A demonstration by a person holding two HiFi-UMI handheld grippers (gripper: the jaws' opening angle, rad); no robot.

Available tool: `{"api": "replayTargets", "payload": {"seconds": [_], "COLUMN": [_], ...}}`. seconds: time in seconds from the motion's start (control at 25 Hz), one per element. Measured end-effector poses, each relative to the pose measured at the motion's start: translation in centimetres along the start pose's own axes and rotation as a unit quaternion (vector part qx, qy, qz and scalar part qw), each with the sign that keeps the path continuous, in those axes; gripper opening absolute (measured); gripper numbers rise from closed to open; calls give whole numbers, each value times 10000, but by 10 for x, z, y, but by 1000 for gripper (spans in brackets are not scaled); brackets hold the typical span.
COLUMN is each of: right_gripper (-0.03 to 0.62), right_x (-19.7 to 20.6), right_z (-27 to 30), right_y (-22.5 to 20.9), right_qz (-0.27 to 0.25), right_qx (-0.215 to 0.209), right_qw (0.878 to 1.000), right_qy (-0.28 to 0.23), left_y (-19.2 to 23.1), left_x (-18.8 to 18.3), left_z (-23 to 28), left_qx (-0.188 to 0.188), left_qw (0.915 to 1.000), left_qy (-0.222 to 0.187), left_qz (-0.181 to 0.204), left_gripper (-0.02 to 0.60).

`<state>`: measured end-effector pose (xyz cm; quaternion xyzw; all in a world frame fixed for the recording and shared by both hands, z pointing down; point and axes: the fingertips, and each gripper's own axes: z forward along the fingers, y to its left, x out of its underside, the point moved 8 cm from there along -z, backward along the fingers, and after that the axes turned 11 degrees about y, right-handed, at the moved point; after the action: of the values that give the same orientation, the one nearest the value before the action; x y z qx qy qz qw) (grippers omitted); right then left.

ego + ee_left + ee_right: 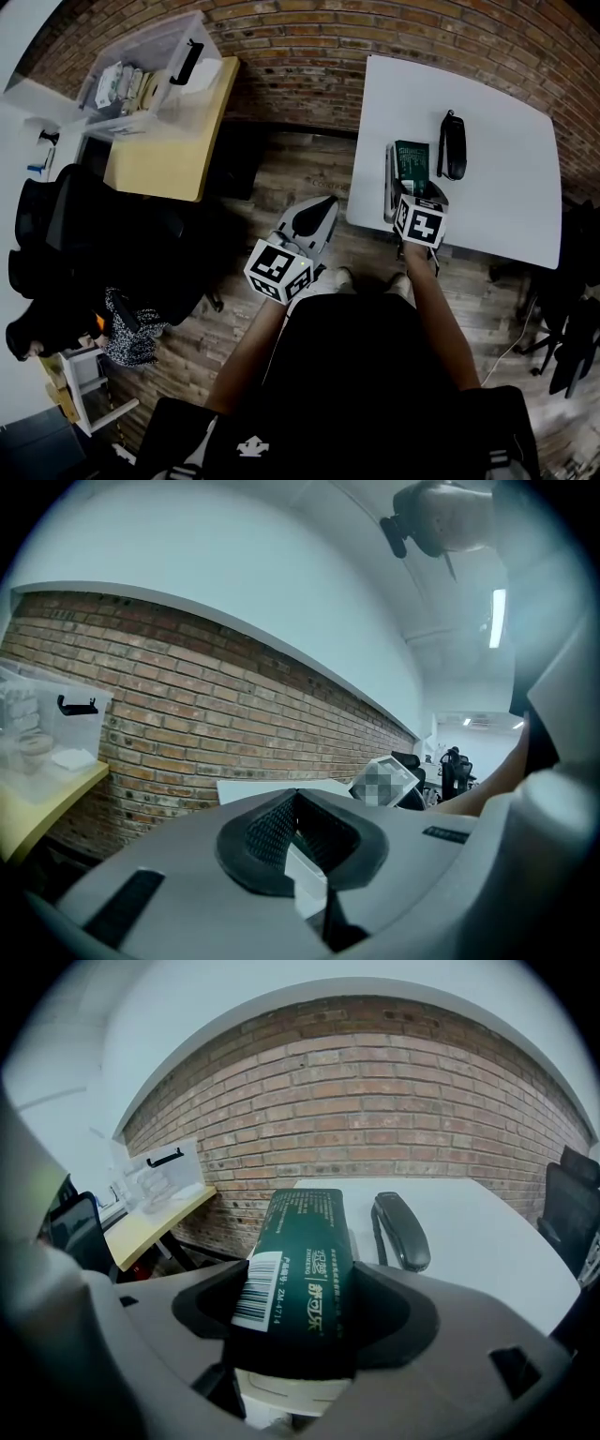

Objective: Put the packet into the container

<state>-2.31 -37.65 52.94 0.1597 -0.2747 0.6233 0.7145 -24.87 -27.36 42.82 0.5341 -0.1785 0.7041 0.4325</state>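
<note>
The right claw (411,176) is clamped on the packet (305,1241), one jaw on each long side. The packet's barcode end lies deep between the pads, and its far end sticks out beyond the fingertips. Its long axis runs along the jaws and points away from the person toward the brick wall (375,28), with the printed face up. Claw and packet are over the near left part of the white tabletop (497,187); I cannot tell whether the packet touches it.

Just right of the claw a black object (453,145) lies on the white tabletop, parallel to the packet and apart from it.

The container (150,70), a clear box with a black latch, stands well to the claw's left and farther ahead, on a yellow tabletop (178,141). A strip of wood floor separates the two tabletops.

The left claw (314,216) is off the white tabletop's left edge, its pads pressed together at the tip and holding nothing
</note>
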Motion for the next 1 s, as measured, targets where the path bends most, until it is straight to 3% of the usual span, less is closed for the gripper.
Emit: {"api": "replayTargets", "payload": {"seconds": [0.4,0.6,0.84,1.0], "right_gripper": [347,347,348,381], "right_x": [21,25,20,20], "right_z": [21,24,24,23], "right_y": [3,4,10,13], "right_qz": [-57,8,-184,-237], "right_qx": [207,184,-5,-71], "right_qw": [9995,9996,9997,9996], "right_qy": [220,222,135,128], "left_y": [5,2,-2,-3], "left_x": [5,2,-7,-6], "left_z": [-17,-18,-17,-17], "left_qx": [-163,-69,65,176], "left_qw": [9999,9997,9996,9990], "left_qy": [44,-80,-166,-219], "left_qz": [4,-221,-213,-334], "left_gripper": [6,6,6,6]}}
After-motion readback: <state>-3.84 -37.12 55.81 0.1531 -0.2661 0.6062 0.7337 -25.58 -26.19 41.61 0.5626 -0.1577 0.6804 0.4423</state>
